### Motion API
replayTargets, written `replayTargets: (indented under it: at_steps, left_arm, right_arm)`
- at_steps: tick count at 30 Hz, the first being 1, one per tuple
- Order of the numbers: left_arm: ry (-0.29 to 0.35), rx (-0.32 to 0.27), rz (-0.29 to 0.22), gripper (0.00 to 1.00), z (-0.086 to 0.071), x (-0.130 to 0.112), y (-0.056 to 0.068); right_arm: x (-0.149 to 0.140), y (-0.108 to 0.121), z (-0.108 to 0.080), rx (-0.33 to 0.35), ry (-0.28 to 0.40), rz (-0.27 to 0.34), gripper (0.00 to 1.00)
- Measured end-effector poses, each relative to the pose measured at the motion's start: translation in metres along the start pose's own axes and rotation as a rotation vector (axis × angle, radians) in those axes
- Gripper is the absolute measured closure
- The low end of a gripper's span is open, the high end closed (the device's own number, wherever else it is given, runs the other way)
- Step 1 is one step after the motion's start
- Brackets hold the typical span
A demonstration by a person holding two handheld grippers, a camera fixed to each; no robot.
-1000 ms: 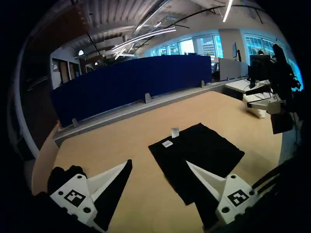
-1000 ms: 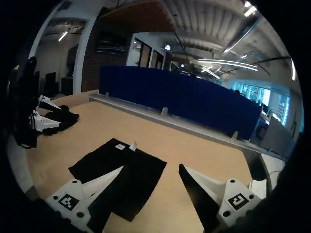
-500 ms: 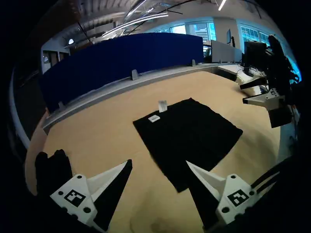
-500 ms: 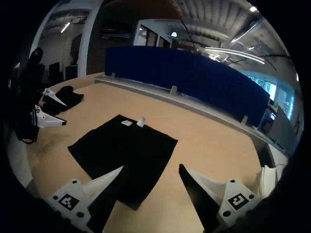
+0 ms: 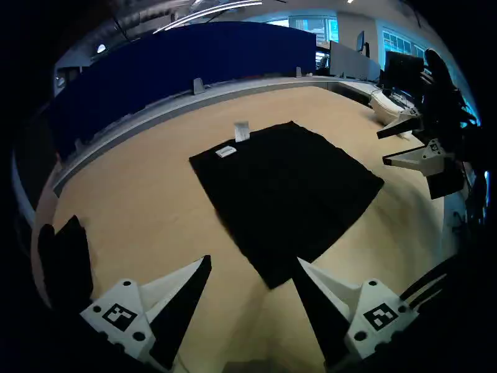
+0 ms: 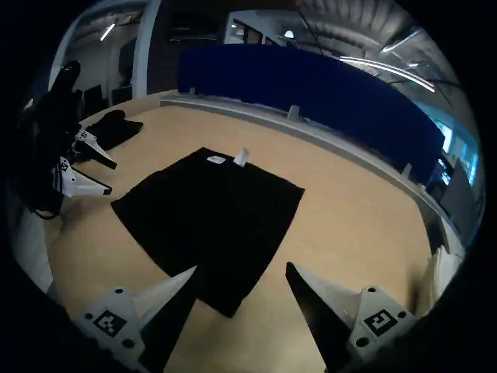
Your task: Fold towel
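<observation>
1. The table (image 5: 143, 186) is the biggest thing, a light wooden top which carries all the rest
2. The partition (image 5: 186, 56), dark blue, stands along the far side of the table
3. The towel (image 5: 286, 186) is black and lies flat and spread open near the middle of the table, with no fold in it. In the left gripper view its near corner comes down just beside the right finger. In the right gripper view its near corner lies close to the left finger
4. A dark cloth (image 5: 65, 261) lies in a heap near the table's edge, well apart from the towel, on the left gripper's side
5. The left gripper (image 5: 253, 260) hangs above the table at the near edge of the towel. Its fingers are wide apart and hold nothing
6. The right gripper (image 6: 241, 267) hangs over the opposite side of the towel. Its fingers are also wide apart and hold nothing
7. Two small white labels (image 5: 241, 130) sit at the far edge of the towel: one stands up, the other lies flat just beside it
</observation>
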State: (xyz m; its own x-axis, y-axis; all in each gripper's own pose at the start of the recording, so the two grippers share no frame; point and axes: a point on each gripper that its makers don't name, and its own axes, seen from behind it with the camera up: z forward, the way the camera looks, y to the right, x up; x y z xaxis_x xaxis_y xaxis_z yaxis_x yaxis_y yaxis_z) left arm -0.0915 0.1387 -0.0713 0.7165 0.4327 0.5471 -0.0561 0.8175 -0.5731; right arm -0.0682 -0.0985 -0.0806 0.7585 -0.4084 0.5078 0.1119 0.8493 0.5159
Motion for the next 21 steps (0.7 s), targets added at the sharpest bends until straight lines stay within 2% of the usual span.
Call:
replayTargets:
  at_steps: [8, 12, 21]
  left_arm:
    - [-0.085, -0.048, -0.013, 0.08, 0.014, -0.023, 0.014]
    - [-0.095, -0.057, -0.014, 0.08, 0.018, -0.024, 0.017]
    - [-0.117, -0.072, 0.026, 0.08, 0.018, -0.026, 0.02]
  right_arm:
    - [-0.027, -0.008, 0.005, 0.019, -0.06, 0.009, 0.0]
    - [-0.036, -0.01, 0.005, 0.032, -0.081, 0.009, 0.0]
    - [-0.051, -0.008, 0.007, 0.042, -0.116, 0.024, 0.01]
